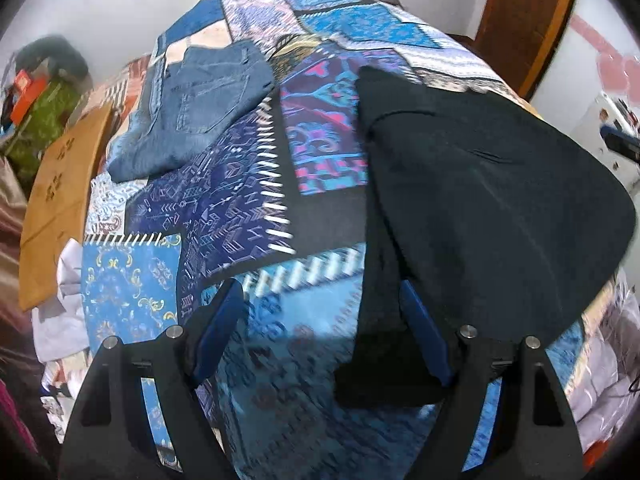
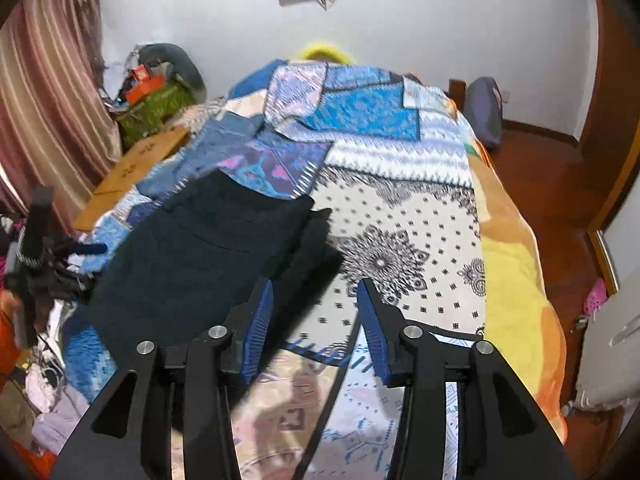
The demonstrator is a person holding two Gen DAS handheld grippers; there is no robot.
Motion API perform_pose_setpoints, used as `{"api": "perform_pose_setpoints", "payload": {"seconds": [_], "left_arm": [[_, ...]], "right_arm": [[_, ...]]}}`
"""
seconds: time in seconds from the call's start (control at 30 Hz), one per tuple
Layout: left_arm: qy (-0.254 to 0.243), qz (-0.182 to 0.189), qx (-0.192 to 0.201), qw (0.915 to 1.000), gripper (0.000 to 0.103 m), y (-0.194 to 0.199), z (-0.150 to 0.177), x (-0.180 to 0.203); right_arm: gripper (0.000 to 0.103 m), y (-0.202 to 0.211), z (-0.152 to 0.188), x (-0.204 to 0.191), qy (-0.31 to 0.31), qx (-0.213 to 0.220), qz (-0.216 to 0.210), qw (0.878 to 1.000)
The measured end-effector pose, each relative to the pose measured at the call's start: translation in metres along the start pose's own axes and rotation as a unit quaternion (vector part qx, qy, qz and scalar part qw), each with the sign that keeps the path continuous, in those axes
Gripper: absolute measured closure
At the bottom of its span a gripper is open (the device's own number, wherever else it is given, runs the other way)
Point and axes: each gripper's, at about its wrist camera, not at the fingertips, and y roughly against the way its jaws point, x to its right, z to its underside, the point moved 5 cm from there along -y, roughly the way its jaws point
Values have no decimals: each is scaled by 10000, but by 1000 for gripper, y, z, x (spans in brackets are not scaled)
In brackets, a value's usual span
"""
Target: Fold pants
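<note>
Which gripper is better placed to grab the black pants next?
Probably left. The left gripper is open with the black pants edge at its right finger. The right gripper is open over bare bedspread, pants beside it.

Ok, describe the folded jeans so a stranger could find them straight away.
Start from the bed under the patchwork bedspread of blue and purple panels. Two garments lie on it; the folded jeans sit toward the far end, near the wooden board. They are faded blue denim with stitched pockets, while the black pants are plain and dark.
</note>
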Motion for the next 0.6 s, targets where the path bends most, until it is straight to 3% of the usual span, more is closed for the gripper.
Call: {"api": "perform_pose_setpoints", "payload": {"seconds": [0.13, 0.27, 0.37, 0.47, 0.6], "left_arm": [[-345, -529, 401, 9972, 23, 32, -17, 6], [-300, -303, 871, 9953, 17, 64, -48, 16], [-305, 2, 1010, 9944, 12, 67, -65, 30], [-414, 298, 855, 9950, 12, 46, -75, 50], [-651, 115, 324, 9973, 12, -10, -70, 68]], "right_arm": [[57, 10, -6, -22, 192, 199, -275, 9992], [57, 7, -12, -44, 371, 249, -618, 9971], [57, -3, -16, -58, 466, 224, -829, 9952], [57, -19, -16, -69, 552, 82, -1007, 9934], [57, -53, -3, -70, 553, -465, -1137, 9909]]}}
